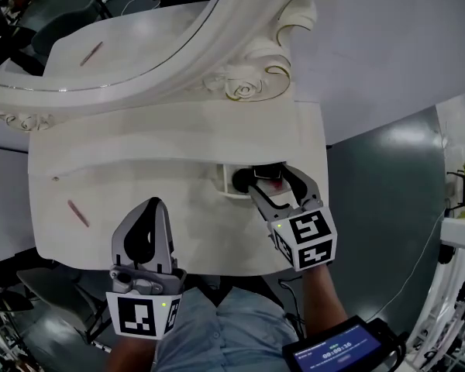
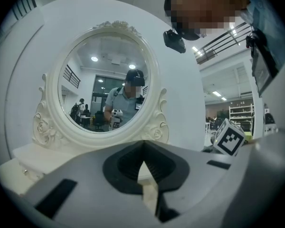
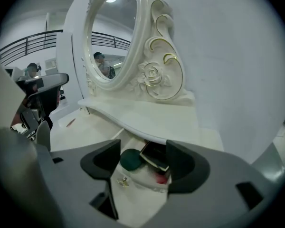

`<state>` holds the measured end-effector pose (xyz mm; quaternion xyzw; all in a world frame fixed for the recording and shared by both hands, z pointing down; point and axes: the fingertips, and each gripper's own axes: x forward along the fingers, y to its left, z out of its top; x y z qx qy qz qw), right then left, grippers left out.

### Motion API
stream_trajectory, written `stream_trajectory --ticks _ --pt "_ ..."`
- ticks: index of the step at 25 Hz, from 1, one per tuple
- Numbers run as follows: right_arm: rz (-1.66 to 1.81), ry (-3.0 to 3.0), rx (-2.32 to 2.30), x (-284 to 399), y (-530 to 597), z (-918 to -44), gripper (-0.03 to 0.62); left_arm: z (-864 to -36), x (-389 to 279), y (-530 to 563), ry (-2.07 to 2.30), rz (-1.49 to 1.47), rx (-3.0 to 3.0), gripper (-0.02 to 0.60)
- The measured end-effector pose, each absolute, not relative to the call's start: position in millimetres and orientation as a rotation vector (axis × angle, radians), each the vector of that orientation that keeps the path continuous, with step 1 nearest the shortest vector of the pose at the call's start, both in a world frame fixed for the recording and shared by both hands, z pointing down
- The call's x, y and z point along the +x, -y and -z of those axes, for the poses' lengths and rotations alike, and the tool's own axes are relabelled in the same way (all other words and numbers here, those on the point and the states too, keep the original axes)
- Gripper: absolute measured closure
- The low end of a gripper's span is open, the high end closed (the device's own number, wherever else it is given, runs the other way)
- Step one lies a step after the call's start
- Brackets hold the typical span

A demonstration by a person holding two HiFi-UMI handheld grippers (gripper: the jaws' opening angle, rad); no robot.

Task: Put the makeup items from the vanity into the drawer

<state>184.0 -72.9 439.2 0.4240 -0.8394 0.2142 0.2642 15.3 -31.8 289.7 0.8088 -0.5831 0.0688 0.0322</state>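
Observation:
The small vanity drawer (image 1: 226, 183) stands partly pulled out under the white top. Inside lie a dark green round compact (image 3: 131, 159), a black palette (image 3: 154, 156) and a red item (image 3: 162, 178). My right gripper (image 1: 270, 180) hovers open just above the drawer, one jaw to each side of its contents, gripping nothing (image 3: 143, 167). A thin pink pencil (image 1: 77, 212) lies on the vanity top at the left, seen too in the right gripper view (image 3: 70, 123). My left gripper (image 1: 153, 204) is shut and empty near the front edge, pointing at the mirror (image 2: 104, 84).
The ornate oval mirror frame (image 1: 240, 84) rises along the back of the vanity (image 1: 178, 138), with a raised shelf beneath it. The drawer's small metal knob (image 3: 122, 181) faces me. The grey floor (image 1: 380, 192) lies to the right, beside a white wall.

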Motion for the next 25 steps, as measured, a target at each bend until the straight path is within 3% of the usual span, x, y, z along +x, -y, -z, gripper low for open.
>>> stream_trajectory --ticks 14,25 --pt "-0.5 2.305 1.105 161 70 -423 0.296 -279 -4 19 1.869 -0.186 2.465 0.581" --pt "-0.37 2.419 0.852 40 58 -398 0.296 -256 -99 -17 2.118 -0.111 2.305 0.581"
